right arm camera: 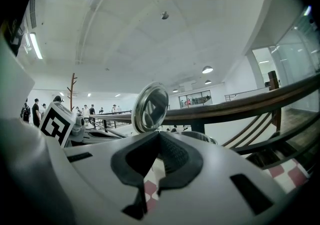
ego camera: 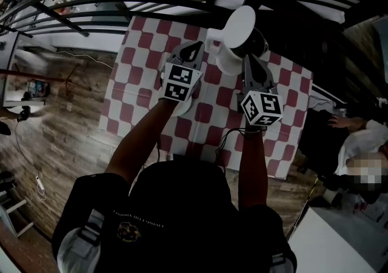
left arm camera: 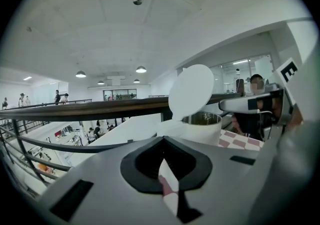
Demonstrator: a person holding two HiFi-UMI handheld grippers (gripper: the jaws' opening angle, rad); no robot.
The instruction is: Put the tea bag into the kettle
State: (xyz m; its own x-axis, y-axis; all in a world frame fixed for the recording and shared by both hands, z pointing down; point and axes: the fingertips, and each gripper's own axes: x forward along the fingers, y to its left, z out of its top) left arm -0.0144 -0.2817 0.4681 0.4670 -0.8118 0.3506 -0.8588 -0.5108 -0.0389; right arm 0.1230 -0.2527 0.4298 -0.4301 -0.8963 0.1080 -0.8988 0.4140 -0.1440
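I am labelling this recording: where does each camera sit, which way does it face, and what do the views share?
Head view: on the person's head, facing steeply down at the checked table; shows both forearms, left gripper, right gripper.
Left gripper view: rides the left gripper, facing along its closed jaws to the white kettle; right gripper at its right edge.
Right gripper view: rides the right gripper, facing along its jaws to the kettle's raised lid.
Shared: all three see the open kettle.

A black top (ego camera: 182,205) is worn, with a small emblem (ego camera: 125,231) and pale lettering (ego camera: 138,212) on its back and grey-white patches (ego camera: 79,244) at the shoulders. The left gripper (ego camera: 193,48) and right gripper (ego camera: 250,62) are cased in pale grey with black pads, and each is capped by a black-and-white marker cube (ego camera: 179,82).
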